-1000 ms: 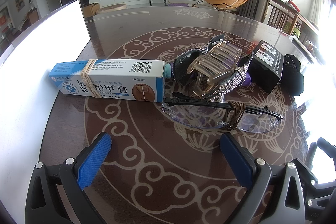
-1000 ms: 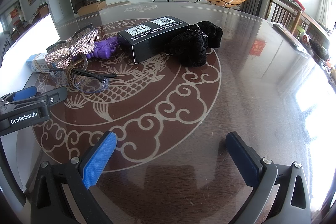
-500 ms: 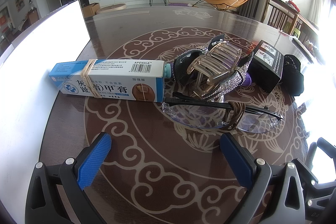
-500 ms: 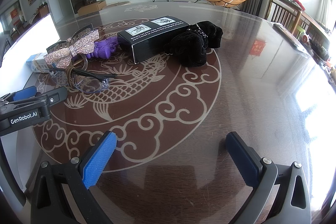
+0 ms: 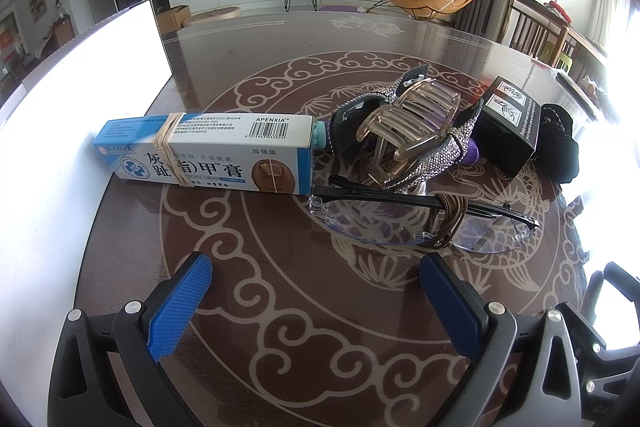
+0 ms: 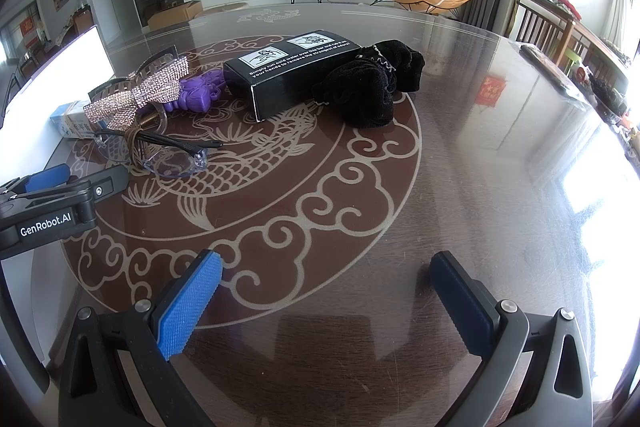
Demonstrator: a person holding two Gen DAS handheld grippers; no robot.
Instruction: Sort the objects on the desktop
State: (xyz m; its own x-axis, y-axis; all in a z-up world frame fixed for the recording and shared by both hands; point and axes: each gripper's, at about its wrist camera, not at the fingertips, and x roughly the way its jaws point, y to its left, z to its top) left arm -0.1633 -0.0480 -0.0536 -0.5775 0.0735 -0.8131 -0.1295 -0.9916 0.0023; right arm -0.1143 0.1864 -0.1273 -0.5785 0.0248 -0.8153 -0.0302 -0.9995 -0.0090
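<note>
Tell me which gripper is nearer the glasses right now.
Left. The left gripper sits open just short of the glasses; the right gripper, also open, is farther back, with the glasses off to its left.

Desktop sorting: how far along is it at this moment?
Nothing looks sorted. The cream box, hair claw, glasses, black box and black scrunchies lie clustered together. Left gripper and right gripper are open and empty, so every item remains.

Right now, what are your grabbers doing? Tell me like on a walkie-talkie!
Left gripper open, empty. Right gripper open, empty. Glasses, cream box, hair clip untouched on table. Nothing in the way.
</note>
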